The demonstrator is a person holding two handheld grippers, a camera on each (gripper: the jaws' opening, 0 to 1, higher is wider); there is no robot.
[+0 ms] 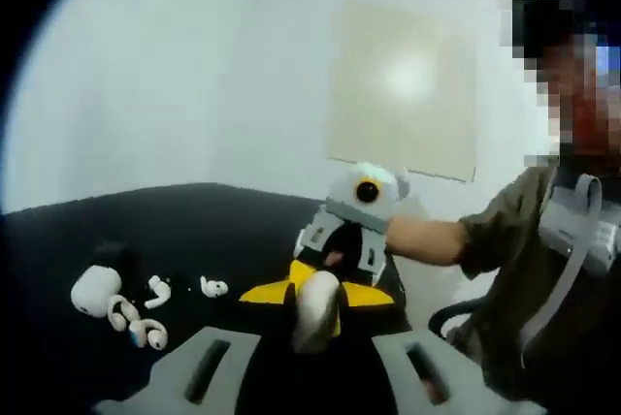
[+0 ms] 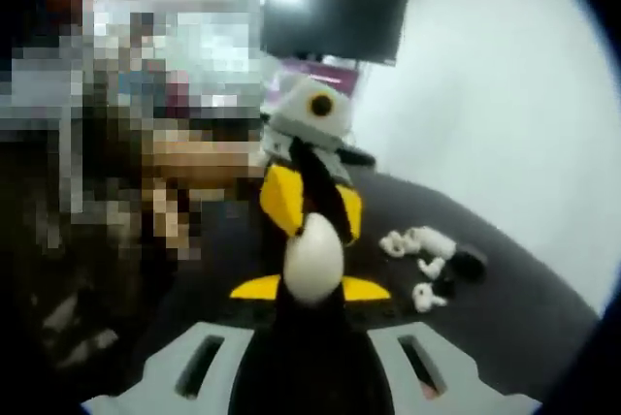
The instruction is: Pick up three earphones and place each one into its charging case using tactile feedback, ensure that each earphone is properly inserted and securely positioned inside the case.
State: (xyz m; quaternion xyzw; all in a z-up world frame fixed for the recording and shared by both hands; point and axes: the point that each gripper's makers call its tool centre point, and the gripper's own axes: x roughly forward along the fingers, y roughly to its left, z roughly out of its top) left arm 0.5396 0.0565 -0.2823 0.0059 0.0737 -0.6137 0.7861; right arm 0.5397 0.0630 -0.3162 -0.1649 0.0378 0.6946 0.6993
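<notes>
At the bottom of the left gripper view, the left gripper's (image 1: 315, 362) 2 grey jaws stand apart, and between them, at lower centre, sits a smooth white rounded charging case (image 1: 317, 303). Whether the left jaws touch it cannot be told. Just behind it, the right gripper (image 1: 342, 250), with yellow pads and a grey body, reaches in from the right on a person's bare forearm (image 1: 427, 239). In the right gripper view the same white case fills the lower centre, with the right gripper's own grey jaws spread wide at the bottom edge. The yellow-padded gripper seen opposite appears pressed on the case, though its grip is hard to read.

The likely risk is that the glossy, egg-like case slips or twists between the pads while it hangs above the black worktop (image 1: 194, 231); a drop could scatter the loose pieces.

Further back, at the lower left of the left gripper view, lie another white case (image 1: 95, 291) and several small white earphones with curved stems (image 1: 146, 323), close together on the worktop, some touching.
</notes>
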